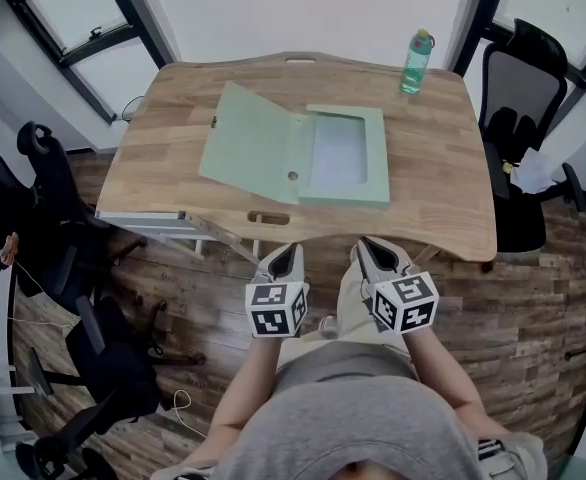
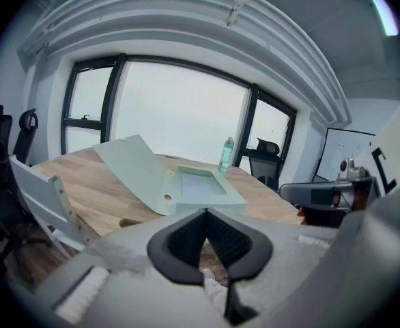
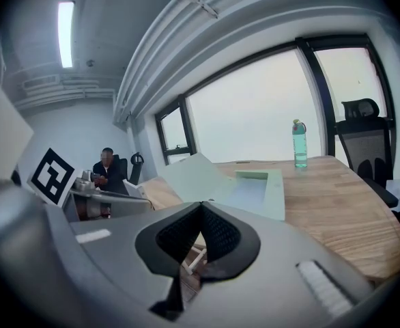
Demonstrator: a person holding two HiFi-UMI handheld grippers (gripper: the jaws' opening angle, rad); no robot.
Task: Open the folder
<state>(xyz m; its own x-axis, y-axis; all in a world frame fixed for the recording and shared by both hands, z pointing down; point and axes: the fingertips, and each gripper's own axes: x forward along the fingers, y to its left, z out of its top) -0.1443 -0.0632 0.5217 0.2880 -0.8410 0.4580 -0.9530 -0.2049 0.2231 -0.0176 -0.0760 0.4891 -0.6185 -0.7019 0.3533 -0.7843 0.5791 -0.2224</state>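
The pale green box folder [image 1: 345, 158] lies open on the wooden desk [image 1: 433, 198], its lid [image 1: 251, 144] propped up at a slant to the left. Both grippers are held back from the desk's near edge, above the person's lap. My left gripper [image 1: 285, 258] is shut with nothing between its pads. My right gripper [image 1: 371, 252] beside it is shut and empty too. In the left gripper view the closed jaws of the left gripper [image 2: 205, 214] point at the folder [image 2: 194, 185]. The right gripper [image 3: 201, 208] faces the folder [image 3: 258, 190] the same way.
A green water bottle [image 1: 416, 62] stands at the desk's far right corner. A white drawer unit [image 1: 149, 222] sits under the desk's left side. Black office chairs stand at the left [image 1: 48, 183] and right [image 1: 518, 93]. A person [image 3: 106, 167] sits off to the left.
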